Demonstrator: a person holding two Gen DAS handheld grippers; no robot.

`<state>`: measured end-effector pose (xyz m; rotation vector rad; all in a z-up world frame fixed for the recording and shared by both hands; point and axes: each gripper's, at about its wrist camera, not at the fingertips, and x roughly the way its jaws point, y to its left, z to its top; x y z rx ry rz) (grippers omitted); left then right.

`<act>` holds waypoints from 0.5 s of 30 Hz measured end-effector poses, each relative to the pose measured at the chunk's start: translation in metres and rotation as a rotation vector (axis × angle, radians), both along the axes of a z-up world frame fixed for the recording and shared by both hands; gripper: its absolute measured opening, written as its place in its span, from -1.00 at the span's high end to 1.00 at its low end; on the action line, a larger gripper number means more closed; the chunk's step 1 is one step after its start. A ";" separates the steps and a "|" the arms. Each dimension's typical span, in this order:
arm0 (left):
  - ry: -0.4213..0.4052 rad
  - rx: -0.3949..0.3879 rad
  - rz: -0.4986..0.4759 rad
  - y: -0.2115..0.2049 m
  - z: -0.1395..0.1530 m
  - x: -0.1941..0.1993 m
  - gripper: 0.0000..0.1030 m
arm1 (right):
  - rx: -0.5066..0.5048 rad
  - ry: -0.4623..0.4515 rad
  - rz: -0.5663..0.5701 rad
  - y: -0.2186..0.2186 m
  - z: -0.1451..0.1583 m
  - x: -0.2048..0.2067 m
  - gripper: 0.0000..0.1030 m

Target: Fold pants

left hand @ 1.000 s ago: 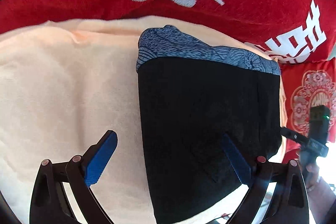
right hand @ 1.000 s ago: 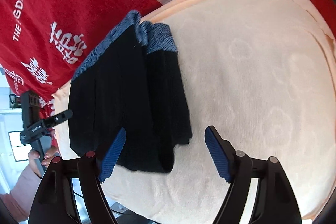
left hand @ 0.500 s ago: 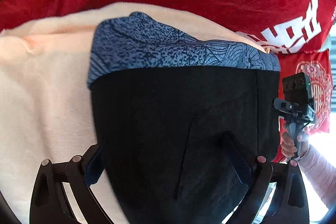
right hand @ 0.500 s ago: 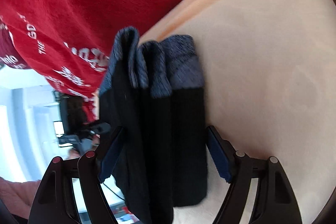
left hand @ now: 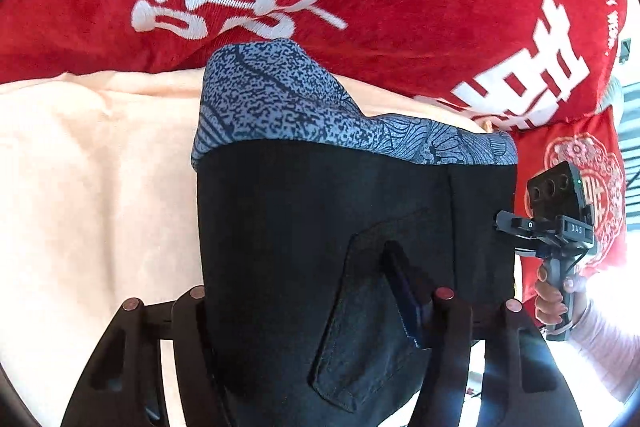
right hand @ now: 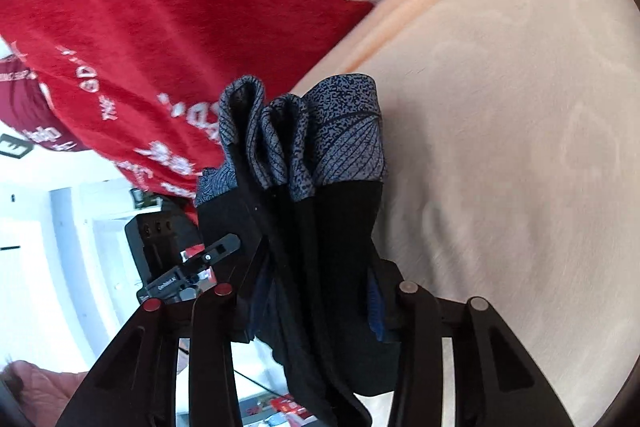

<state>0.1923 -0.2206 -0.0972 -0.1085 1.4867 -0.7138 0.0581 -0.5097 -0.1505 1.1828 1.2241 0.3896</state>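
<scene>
Soft peach blanket (left hand: pixel 80 187) spread wide across the lower ground, faintly embossed with rounded motifs (right hand: pixel 520 107). Behind it, red plush cover (left hand: pixel 360 7) with large white embroidered characters and small white lettering along one edge (right hand: pixel 100 27), plus a red cushion (left hand: pixel 592 163) with a round white medallion at the far right. Beyond the red edge, bright overexposed white room (right hand: pixel 60 227) with pale walls, detail washed out.

Both grippers' jaws clamped, forward-pointing.
</scene>
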 end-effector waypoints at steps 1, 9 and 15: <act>-0.003 0.003 0.002 0.003 0.007 -0.008 -0.24 | 0.010 0.000 0.002 0.002 0.002 -0.004 0.15; 0.008 0.036 0.033 0.023 0.027 -0.060 -0.24 | 0.036 0.008 0.038 0.023 0.026 -0.052 0.15; 0.039 0.046 0.031 0.049 0.007 -0.087 -0.24 | 0.032 0.029 0.019 0.032 0.012 -0.088 0.15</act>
